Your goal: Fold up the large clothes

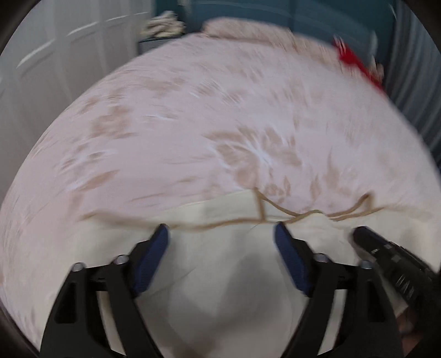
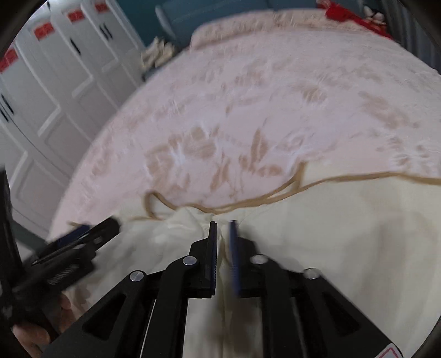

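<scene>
A cream garment (image 1: 220, 275) with a tan trimmed edge lies on the near part of a pink floral bed cover (image 1: 209, 118). My left gripper (image 1: 222, 230) is open just above the cream cloth, its blue pads on either side of a fold near the trim. My right gripper (image 2: 222, 225) is shut on a bunched fold of the same garment (image 2: 344, 234) near its tan edge. The right gripper also shows at the right of the left wrist view (image 1: 358, 234), and the left gripper at the left of the right wrist view (image 2: 91, 231). Both views are blurred.
The bed cover (image 2: 261, 104) fills the far half of both views. White panelled cupboard doors (image 2: 49, 91) stand to the left. A red cloth (image 1: 355, 63) lies at the far right corner. A pale bundle (image 1: 164, 26) sits beyond the bed's far left.
</scene>
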Demonstrator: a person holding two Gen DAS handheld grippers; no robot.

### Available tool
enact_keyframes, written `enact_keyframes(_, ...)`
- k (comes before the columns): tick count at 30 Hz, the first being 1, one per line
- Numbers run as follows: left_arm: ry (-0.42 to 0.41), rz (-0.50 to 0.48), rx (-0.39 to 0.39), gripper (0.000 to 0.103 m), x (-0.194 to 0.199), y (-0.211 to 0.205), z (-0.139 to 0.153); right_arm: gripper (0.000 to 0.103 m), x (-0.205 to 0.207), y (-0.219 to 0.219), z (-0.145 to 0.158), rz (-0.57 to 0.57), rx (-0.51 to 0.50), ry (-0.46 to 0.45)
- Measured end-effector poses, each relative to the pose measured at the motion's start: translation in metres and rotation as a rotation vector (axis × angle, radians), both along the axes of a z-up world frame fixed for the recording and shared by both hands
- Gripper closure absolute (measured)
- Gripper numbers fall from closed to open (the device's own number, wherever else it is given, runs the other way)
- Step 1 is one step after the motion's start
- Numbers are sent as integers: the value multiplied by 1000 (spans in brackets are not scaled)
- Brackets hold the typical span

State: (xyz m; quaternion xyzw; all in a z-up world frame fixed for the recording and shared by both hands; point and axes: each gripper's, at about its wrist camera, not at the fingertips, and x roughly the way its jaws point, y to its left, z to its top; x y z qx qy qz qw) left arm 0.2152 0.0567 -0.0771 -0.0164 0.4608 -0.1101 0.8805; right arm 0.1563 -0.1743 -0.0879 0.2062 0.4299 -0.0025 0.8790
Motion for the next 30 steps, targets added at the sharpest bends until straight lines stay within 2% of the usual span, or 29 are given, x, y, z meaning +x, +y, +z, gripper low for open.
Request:
enact_keyframes(1, 4, 25, -53, 17, -13, 26, 14, 89, -15, -1, 13, 7, -4, -18)
enact_keyframes(4, 29, 102, -124, 14, -49, 90, 33, 89, -67, -4, 36, -4, 16, -37)
enact_keyframes(7, 99, 161, -167, 14, -80, 132, 26, 89, -106, 6, 32, 9, 55, 12)
enact_keyframes(9, 126, 190, -178, 14, -97, 148, 17, 89, -123, 20, 27, 44, 46, 36)
enact_keyframes(12, 167, 201, -172, 13, -117, 154, -3, 90, -134, 46, 13, 104, 13, 70)
enact_keyframes(17, 264, 220, -308, 13, -129, 157, -34, 90, -135, 62, -9, 106, -47, 115)
enact_keyframes(20, 254, 221, -287, 9, -129, 147, -38, 94, -131, 59, -16, 99, -40, 127)
enact_keyframes(24, 254, 226, -271, 8, -126, 138, -42, 99, -125, 57, -25, 94, -48, 137)
enact_keyframes(25, 257, 227, -279, 13, -126, 137, -42, 100, -123, 57, -26, 92, -49, 136)
enact_keyframes(26, 256, 219, -293, 24, -125, 135, -40, 102, -120, 56, -28, 89, -51, 133)
enact_keyframes(27, 259, 206, -310, 30, -125, 133, -37, 103, -117, 55, -30, 88, -54, 130)
enact_keyframes(30, 232, 170, -318, 56, -127, 125, -19, 103, -112, 57, -32, 87, -63, 125)
